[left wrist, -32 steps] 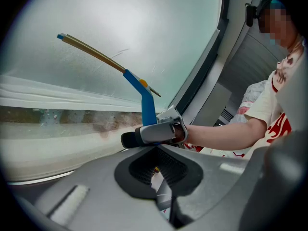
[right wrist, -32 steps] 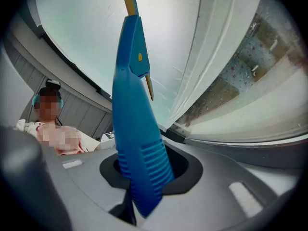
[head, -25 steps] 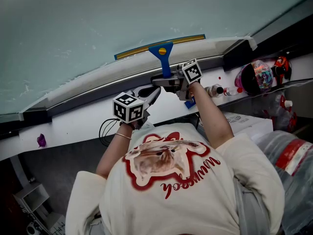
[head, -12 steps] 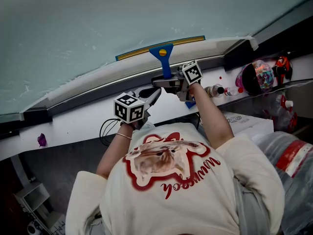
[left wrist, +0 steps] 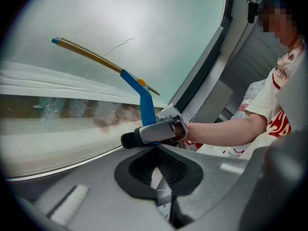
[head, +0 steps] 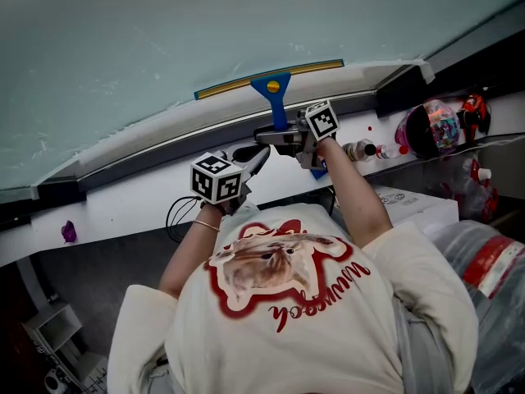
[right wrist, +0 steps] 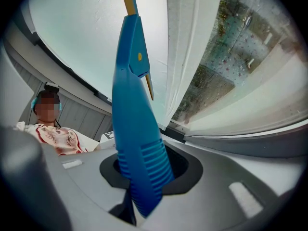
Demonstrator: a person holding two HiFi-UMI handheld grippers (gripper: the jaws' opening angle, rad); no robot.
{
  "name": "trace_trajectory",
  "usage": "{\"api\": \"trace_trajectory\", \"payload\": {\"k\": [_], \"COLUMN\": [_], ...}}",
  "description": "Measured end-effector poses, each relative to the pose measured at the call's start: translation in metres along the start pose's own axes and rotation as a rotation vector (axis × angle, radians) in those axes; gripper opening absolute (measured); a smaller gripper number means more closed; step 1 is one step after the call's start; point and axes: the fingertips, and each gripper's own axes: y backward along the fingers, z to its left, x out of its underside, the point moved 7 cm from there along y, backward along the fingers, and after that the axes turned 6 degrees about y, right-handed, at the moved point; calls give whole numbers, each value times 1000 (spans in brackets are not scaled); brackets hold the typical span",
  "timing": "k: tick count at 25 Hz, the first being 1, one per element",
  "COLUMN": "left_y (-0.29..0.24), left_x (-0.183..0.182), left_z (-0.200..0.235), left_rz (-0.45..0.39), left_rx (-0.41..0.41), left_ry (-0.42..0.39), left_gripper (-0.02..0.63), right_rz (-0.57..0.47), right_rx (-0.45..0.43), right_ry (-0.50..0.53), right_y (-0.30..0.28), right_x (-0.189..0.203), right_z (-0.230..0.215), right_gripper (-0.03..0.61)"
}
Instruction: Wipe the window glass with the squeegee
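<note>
Though the head view barely shows it, we see the right gripper (right wrist: 139, 192) pinching one squeegee (right wrist: 136, 114). The left gripper (head: 254, 158), at its eight o'clock, is pressed together, empty.

Squeegee (head: 273, 89) blade lies flat on the window glass (head: 164, 39) near its bottom edge, just above the frame rail (head: 164, 146). Its handle runs down toward the person, into the right gripper (head: 279, 136). Left gripper (head: 256, 156) is lower-left of the right one, tips just beside it, over the sill (head: 123, 208). On the sill: cable (head: 176, 216) left of the left gripper, small bottles (head: 361, 150) right of the right gripper, small object (head: 69, 232) at the far left. Box (head: 414, 205) is below the bottles, beside the person's right arm.
</note>
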Motion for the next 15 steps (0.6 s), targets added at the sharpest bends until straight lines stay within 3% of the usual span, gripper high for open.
{"api": "trace_trajectory", "payload": {"k": [15], "left_y": [-2], "left_x": [4], "left_z": [4], "left_rz": [9], "left_rx": [15], "left_ry": [18], "left_gripper": [2], "right_rz": [-1], "right_rx": [-14], "right_ry": [-7], "right_y": [-1], "right_x": [3], "right_z": [-2], "right_gripper": [115]}}
